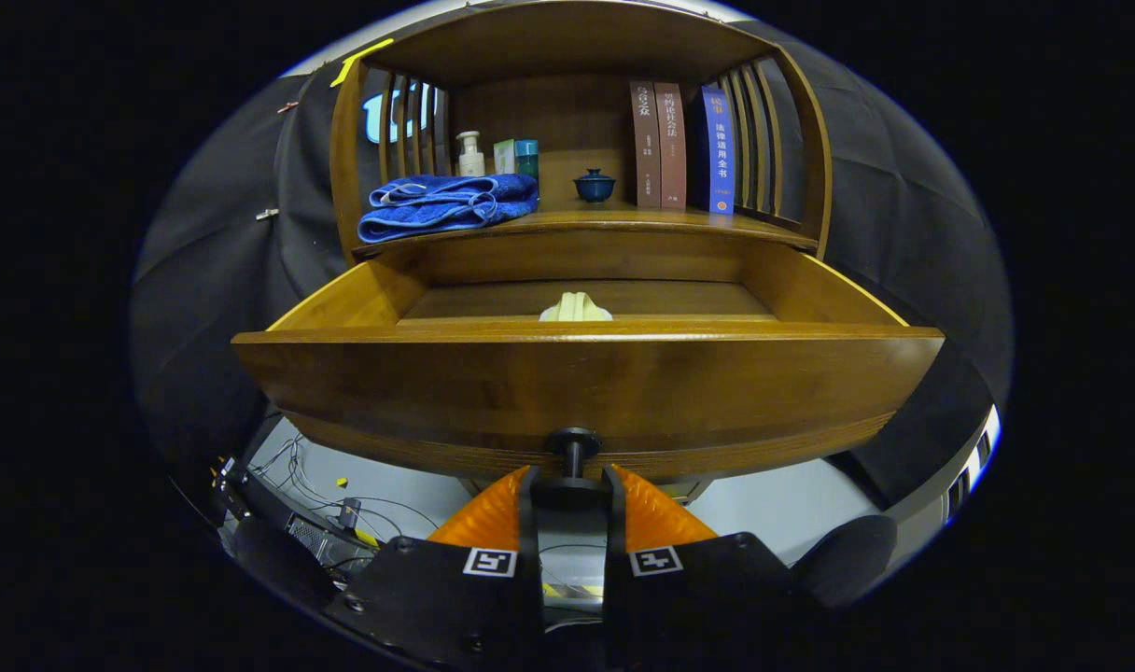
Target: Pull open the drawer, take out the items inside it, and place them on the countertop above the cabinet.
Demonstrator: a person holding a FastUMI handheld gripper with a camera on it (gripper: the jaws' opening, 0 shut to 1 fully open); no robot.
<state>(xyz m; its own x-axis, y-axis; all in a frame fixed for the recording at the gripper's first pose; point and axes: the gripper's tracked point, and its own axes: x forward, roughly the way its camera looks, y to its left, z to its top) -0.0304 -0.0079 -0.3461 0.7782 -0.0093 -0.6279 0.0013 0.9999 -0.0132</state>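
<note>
Warm brown wood, that is the drawer [586, 373], and it stands pulled well out of the cabinet [577, 121], its front panel just ahead of my fingers and its open box reaching back under the countertop. My gripper [572, 490] sits at the drawer's knob [573, 448]: both fingers press on the round plate of the knob from either side, clamped on it, with the stem rising out between them to the front panel. I judge I hold it this way because the knob is the only purchase the front gives for hauling

Inside the drawer, close behind the front panel and about midway across, a pale ribbed item [575, 308] peeps over the rim; most of it is hidden by the panel, so I cannot say what it is. It is likely the thing I must lift out, and the drawer looks open enough for that

Above the drawer lies the countertop [623, 222], where the goods belong. It is already part filled: a folded blue towel [446, 205] over the drawer's left side, a pump bottle [470, 154] and small boxes [516, 157] behind it, a lidded dark bowl [594, 185] above the drawer's middle, and upright books [684, 145] over its right. The bare stretch in front of the bowl seems the natural landing place

Next, I reckon, I must let go of the knob and rise over the rim
</note>
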